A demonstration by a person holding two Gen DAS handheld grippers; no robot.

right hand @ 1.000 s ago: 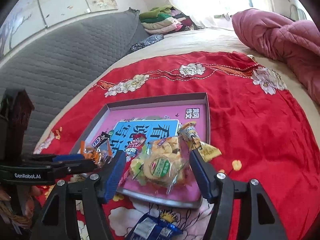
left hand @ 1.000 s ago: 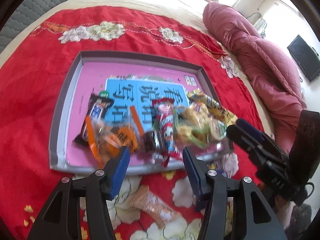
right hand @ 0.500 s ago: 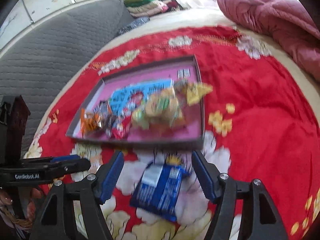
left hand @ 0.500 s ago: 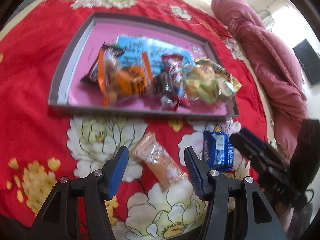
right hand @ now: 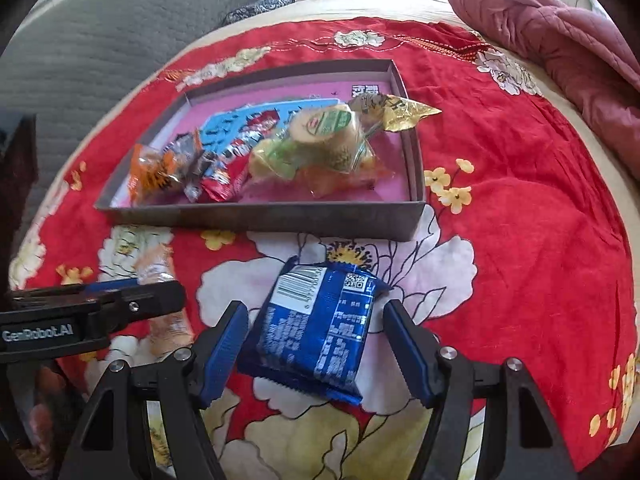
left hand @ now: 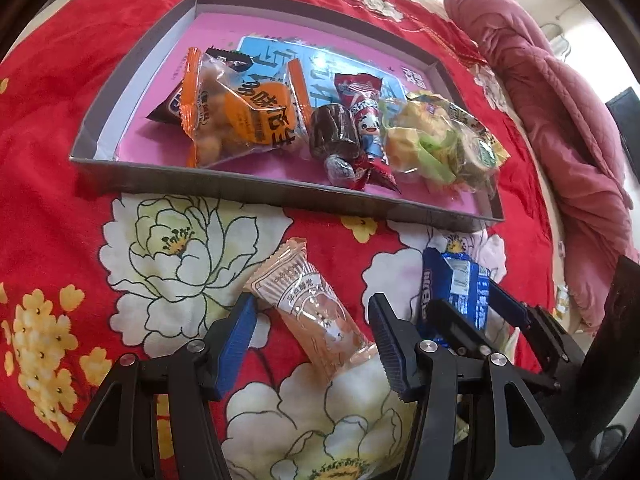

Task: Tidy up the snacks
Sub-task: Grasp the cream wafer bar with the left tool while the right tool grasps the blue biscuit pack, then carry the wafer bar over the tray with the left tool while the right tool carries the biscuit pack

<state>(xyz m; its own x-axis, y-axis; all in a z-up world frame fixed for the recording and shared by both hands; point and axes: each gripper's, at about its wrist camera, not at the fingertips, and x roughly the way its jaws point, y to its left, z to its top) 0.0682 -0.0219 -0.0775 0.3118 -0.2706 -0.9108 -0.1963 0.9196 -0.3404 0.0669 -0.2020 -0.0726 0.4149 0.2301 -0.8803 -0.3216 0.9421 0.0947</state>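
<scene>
At the bottom of the left wrist view the left claw [left hand: 314,332] hangs with its blue pads spread, one on each side of a peach-coloured snack packet [left hand: 310,306] that lies on the red flowered bedspread [left hand: 48,184]; neither pad presses on the wrapper. In the lower right of that view the right claw [left hand: 466,300] reaches in over a blue biscuit packet [left hand: 456,282].

Seen from the right wrist, the right claw [right hand: 316,344] is likewise wide, its pads standing clear on both sides of the blue biscuit packet [right hand: 320,324], which lies barcode side up (the print is too small to read). The left claw [right hand: 132,294] crosses the lower left of this view, above the peach-coloured snack packet [right hand: 160,276].

Further back, mid-frame, sits a shallow grey box lid [left hand: 248,190] with a pink floor. In it lie an orange snack bag [left hand: 244,116], a dark round sweet [left hand: 332,136], a red wrapper [left hand: 362,108] and a clear bag of green-labelled cakes [left hand: 444,144]. In the upper right of the frame a pink quilt [left hand: 560,100] is bunched on the bed.
</scene>
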